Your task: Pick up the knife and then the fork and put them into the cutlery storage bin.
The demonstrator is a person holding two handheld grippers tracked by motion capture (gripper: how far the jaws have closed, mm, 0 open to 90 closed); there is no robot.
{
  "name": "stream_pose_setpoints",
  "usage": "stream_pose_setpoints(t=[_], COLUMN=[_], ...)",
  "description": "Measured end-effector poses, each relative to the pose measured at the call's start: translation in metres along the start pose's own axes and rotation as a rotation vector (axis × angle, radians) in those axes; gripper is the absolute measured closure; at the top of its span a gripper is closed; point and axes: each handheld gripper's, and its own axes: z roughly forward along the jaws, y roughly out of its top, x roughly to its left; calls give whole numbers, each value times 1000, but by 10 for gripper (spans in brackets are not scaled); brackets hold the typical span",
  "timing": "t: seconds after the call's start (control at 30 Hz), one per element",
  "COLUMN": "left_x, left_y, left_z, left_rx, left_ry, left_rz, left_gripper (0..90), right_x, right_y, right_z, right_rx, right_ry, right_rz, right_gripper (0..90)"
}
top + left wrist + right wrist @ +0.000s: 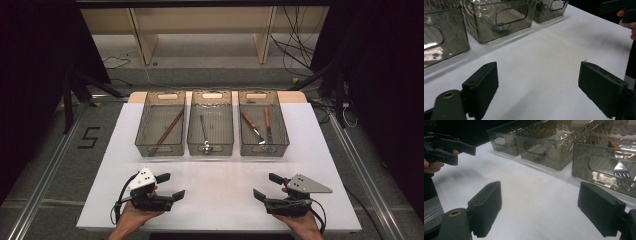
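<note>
Three clear smoky bins stand in a row at the back of the white table. The left bin holds wooden chopsticks. A metal spoon lies in the middle bin. The right bin holds a fork and a knife, both wooden-handled. My left gripper rests open near the front left, jaws wide apart over bare table. My right gripper is open at the front right, nothing between its jaws.
Bare white table stretches between the grippers and the bins. Dark floor with rails surrounds the table, a "5" marked at left. Wooden shelving and cables lie behind.
</note>
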Motion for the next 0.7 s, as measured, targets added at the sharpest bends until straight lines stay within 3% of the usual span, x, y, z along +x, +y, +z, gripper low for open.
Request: stream_pose_setpoints(t=[0.7], left_x=[1], left_y=[0], left_z=[0], left_rx=[1], left_ry=[-1], left_rz=[-1], left_gripper=[162], right_x=[-2], right_y=[1], right_z=[-1], right_rx=[-15], right_ry=[-14], right_rz=[5], right_gripper=[201])
